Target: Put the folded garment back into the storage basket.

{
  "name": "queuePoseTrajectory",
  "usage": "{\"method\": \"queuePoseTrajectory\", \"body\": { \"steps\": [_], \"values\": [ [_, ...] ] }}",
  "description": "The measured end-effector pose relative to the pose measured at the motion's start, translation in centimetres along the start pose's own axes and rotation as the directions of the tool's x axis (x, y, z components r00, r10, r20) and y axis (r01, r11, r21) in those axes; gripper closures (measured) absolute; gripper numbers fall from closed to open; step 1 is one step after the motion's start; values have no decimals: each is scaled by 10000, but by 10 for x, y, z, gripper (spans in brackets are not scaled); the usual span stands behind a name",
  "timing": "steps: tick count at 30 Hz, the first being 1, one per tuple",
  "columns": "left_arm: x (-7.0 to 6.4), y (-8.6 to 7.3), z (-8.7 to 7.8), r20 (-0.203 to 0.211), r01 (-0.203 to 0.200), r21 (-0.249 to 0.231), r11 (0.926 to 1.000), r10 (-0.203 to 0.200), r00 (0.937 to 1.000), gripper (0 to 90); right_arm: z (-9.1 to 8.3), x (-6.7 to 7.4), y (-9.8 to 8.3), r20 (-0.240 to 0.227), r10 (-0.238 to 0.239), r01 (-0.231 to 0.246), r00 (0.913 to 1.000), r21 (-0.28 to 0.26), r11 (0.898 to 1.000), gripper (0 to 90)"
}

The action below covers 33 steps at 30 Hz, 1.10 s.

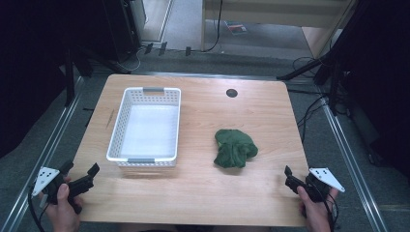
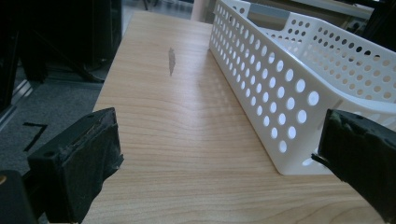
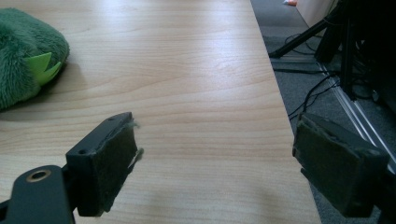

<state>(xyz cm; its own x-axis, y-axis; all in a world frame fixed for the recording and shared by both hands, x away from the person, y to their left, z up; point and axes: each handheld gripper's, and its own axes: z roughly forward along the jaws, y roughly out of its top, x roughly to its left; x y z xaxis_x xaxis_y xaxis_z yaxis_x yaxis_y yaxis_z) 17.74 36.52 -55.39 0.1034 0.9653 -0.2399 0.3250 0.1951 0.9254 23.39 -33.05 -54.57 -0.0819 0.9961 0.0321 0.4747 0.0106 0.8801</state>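
Green plush toy (image 1: 235, 148), crumpled, lies on pale wooden worktop (image 1: 203, 193), right of centre. White perforated plastic basket (image 1: 145, 124) stands empty at left, well apart from toy. Left claw (image 1: 83, 179) and right claw (image 1: 291, 180) rest at near corners, both spread, nothing between pads. Likely step: start, before reach. Next move: right claw to toy, pinch it. No readable writing.

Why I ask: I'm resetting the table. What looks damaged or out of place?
A dark scuff mars the table just left of the white basket. The green plush toy lies crumpled but intact.
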Motion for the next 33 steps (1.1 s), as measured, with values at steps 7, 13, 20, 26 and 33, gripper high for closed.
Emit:
{"method": "queuePoseTrajectory", "body": {
  "steps": [7,13,20,26,33],
  "values": [
    [-4,-1,0,-100,-164,42,9999,164,9998,0,1,-5,1,-305,301,-301,9991,19,9995,136],
    [-4,2,-3,-291,-217,213,9995,223,9993,0,1,-7,1,350,449,-445,9984,-133,9989,121],
    [-14,25,-17,-148,-291,-90,9995,290,9995,0,1,-4,1,748,650,-622,9951,-396,9973,133],
    [-28,38,-20,164,-534,-81,9985,535,9984,0,-2,1,-1,608,158,-136,9980,-369,9992,135],
    [-40,49,-23,436,-521,-38,9986,523,9977,0,-5,1,-3,319,182,-165,9993,-535,9984,134]
  ]
}}
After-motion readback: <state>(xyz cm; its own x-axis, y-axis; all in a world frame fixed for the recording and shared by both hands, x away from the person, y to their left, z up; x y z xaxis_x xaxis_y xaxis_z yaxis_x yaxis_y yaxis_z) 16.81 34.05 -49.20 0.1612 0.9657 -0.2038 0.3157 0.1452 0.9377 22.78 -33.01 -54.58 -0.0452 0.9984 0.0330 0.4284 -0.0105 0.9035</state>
